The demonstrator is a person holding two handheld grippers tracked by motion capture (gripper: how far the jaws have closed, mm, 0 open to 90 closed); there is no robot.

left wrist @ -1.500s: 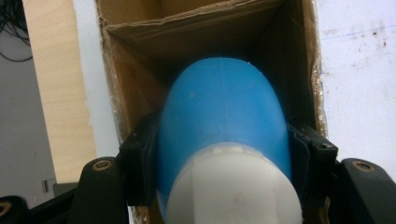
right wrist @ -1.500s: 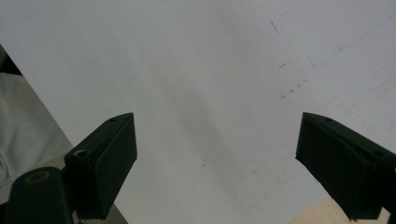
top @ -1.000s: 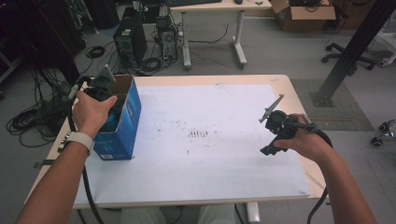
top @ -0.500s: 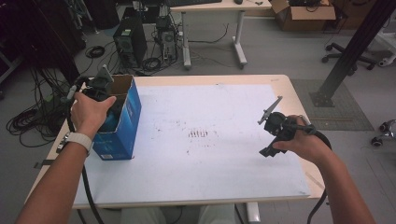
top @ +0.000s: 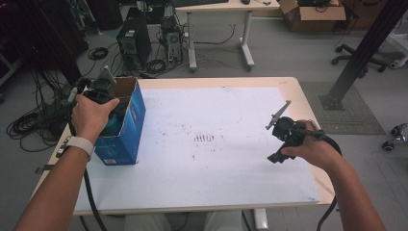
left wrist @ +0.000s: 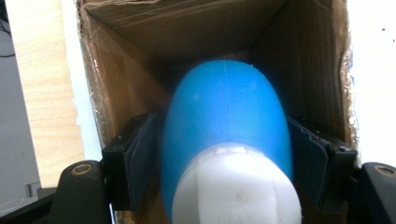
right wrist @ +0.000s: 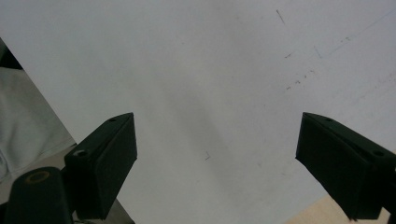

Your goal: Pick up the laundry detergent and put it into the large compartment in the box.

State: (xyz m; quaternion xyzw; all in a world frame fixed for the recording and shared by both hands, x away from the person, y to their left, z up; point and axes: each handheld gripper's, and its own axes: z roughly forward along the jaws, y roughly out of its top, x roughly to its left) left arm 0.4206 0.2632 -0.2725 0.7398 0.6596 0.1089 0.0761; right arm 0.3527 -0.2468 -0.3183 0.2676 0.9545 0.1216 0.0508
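Landmark = blue cardboard box [top: 121, 126], open at top, standing at the left edge of the table [top: 308, 103]. Table has a light wood top w/ a big white sheet [top: 202, 178] over most of it; wood shows as a strip round the sheet. Sheet is scuffed: small dark marks & a cluster of short strokes [top: 206, 138] to the right of the box, near sheet centre.

Left gripper [left wrist: 224, 154] is down inside the box, held by the left hand [top: 91, 114], white wristband on that arm. In the left gripper view its jaws sit on both sides of a blue bottle w/ white cap [left wrist: 227, 154], pads touching the bottle's sides, brown box walls all round. So the bottle is inside the box, clamped.

Right gripper [top: 280, 134] is well to the right of the box, near the table's right edge, held by the right hand [top: 308, 147] over the sheet. In the right gripper view jaws stand wide apart, nothing between them, plain white sheet below.

Room beyond the box: grey floor, PC towers [top: 136, 42] w/ tangled cables, a second desk [top: 219, 24], cardboard carton [top: 312, 9], black post [top: 358, 53], office chair base at far right
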